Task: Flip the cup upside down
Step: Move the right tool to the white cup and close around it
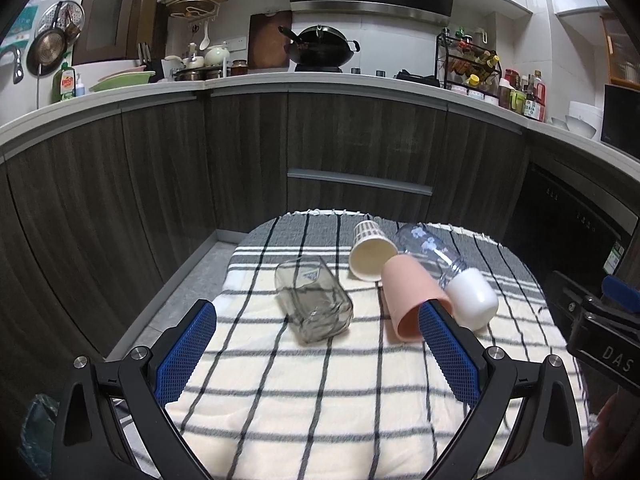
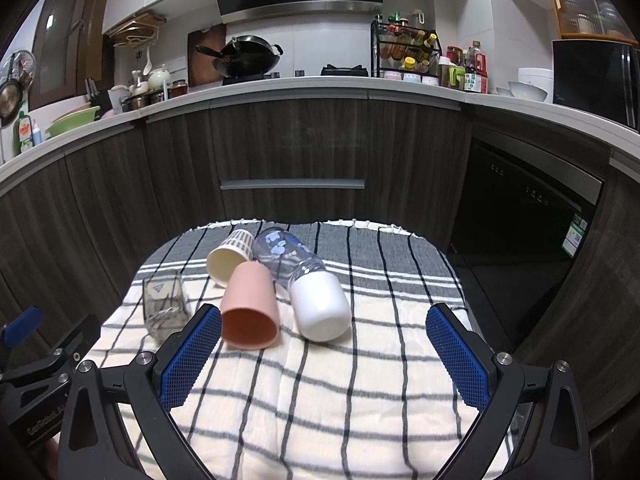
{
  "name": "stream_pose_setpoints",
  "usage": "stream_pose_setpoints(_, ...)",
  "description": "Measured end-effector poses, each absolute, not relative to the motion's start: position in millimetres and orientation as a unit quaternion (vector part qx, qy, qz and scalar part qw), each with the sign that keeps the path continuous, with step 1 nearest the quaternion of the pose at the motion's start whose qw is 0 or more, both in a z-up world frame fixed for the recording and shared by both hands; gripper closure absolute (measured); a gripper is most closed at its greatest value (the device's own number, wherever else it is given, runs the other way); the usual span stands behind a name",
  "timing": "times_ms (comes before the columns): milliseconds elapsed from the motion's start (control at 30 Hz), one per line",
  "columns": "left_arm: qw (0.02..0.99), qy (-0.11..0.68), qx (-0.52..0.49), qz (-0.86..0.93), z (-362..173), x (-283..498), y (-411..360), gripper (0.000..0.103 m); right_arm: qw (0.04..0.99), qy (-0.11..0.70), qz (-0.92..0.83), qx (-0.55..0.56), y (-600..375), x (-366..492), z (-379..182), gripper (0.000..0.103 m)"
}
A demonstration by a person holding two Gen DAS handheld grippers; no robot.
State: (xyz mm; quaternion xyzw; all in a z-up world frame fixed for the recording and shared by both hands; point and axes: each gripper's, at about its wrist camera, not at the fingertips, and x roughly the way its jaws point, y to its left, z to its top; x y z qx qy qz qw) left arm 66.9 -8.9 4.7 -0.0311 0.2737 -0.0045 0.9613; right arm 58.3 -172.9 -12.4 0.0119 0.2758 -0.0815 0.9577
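Our left gripper (image 1: 320, 320) and right gripper (image 2: 324, 322) gape wide, holding nothing; pink cup (image 2: 250, 308) lies at eleven o'clock; bare checked cloth (image 2: 320, 392) below; kitchen cabinets (image 2: 292, 140) beyond.

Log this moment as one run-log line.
left tool open, empty | right tool open, empty | pink cup on side, mouth toward cameras, untouched | flip not started

Left gripper (image 1: 318, 312) and right gripper (image 2: 324, 316) spread wide (holding nothing).

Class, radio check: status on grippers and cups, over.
Left gripper and right gripper open, empty. Pink cup on its side, unflipped. White-capped bottle and cream cup crowd it.
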Motion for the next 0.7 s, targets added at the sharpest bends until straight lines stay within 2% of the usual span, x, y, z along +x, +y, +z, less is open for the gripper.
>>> stream_pose_setpoints(467,0.954,0.296,-0.043,0.003,-16,132,-27,0.000,0.931,0.357,-0.072,0.008,-199,157,-44,0.001)
stream_pose_setpoints(700,0.950,0.310,-0.043,0.005,-31,156,-28,0.000,0.914,0.401,-0.056,0.014,-208,191,-73,0.007)
